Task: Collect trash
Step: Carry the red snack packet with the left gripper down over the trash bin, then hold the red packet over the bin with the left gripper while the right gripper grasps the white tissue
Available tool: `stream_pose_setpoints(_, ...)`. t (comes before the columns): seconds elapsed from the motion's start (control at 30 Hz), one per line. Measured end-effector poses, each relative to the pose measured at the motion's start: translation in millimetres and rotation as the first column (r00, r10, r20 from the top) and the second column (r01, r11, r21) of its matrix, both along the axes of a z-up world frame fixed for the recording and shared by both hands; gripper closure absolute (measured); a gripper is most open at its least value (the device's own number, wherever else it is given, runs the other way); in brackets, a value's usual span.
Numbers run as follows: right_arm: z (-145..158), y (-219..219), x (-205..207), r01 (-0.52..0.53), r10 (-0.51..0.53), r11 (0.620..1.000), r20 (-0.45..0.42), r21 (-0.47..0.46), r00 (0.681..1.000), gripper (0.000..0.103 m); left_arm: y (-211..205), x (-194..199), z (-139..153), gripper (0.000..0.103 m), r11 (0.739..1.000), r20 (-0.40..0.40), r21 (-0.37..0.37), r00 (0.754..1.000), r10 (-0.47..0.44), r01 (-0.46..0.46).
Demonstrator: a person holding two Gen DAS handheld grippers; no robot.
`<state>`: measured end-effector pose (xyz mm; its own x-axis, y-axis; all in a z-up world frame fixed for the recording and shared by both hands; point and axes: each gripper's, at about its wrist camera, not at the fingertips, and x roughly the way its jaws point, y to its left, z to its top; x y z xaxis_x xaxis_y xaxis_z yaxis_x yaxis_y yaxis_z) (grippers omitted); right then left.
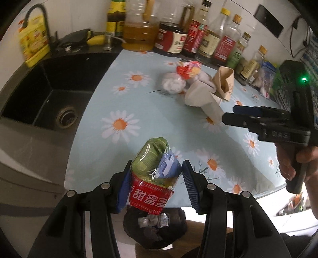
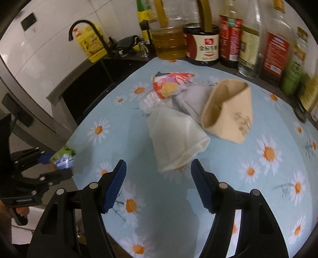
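My left gripper (image 1: 156, 179) has its jaws wide, with a green, blue and red plastic wrapper (image 1: 154, 174) between them; only the left pad seems to touch it. It hangs over a dark trash bin (image 1: 155, 228) below the counter edge. The wrapper also shows in the right wrist view (image 2: 63, 156). My right gripper (image 2: 159, 178) is open and empty, just short of a white paper piece (image 2: 174, 139). Behind lie a tan paper piece (image 2: 228, 113), a red and yellow wrapper (image 2: 169, 83) and a clear plastic wad (image 2: 149, 103).
The daisy-pattern cloth (image 2: 258, 178) covers the counter. A black sink (image 1: 49, 93) with a black faucet (image 1: 37, 12) lies at the left. Several oil and sauce bottles (image 2: 202, 47) line the back wall. A yellow detergent jug (image 1: 33, 41) stands by the sink.
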<state>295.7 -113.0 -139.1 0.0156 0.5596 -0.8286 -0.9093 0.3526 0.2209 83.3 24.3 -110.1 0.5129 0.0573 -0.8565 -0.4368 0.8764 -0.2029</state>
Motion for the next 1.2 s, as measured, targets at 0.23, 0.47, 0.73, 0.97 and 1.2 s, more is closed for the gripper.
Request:
stream_pose_setpoints(0.23, -9.7, 23.0, 4.6, -0.043, 0.044, 0.998, 0.035, -0.041, 0.998, 0.043, 5.8, -17.0, -2.2, 0.056, 0.997, 0.002, -0.023, 0.997, 0.074, -0.074)
stream_pose_setpoints(0.47, -21.5, 33.9, 5.0, -0.044, 0.049, 0.995, 0.063, -0.087, 0.997, 0.07, 7.6, -24.3, -4.1, 0.056, 0.994, -0.004, -0.033, 0.995, 0.103, -0.103)
stream_pose_setpoints(0.73, -14.4, 28.7, -4.0, -0.028, 0.035, 0.997, 0.1, -0.069, 0.994, 0.077, 8.5, -23.7, -2.6, 0.056, 0.996, 0.0, -0.035, 0.997, 0.079, -0.079)
stream_pose_setpoints(0.97, -0.6, 12.6, -19.7, 0.016, -0.012, 0.999, 0.103, -0.035, 0.995, 0.081, 10.1, -21.1, 2.5, 0.056, 0.999, 0.02, -0.028, 1.0, 0.018, -0.017)
stream_pose_setpoints(1.2, 14.3, -4.4, -36.9, 0.059, -0.058, 0.998, 0.105, -0.001, 0.993, 0.081, 9.5, -20.8, 4.2, 0.056, 0.998, 0.041, -0.025, 0.998, -0.048, 0.049)
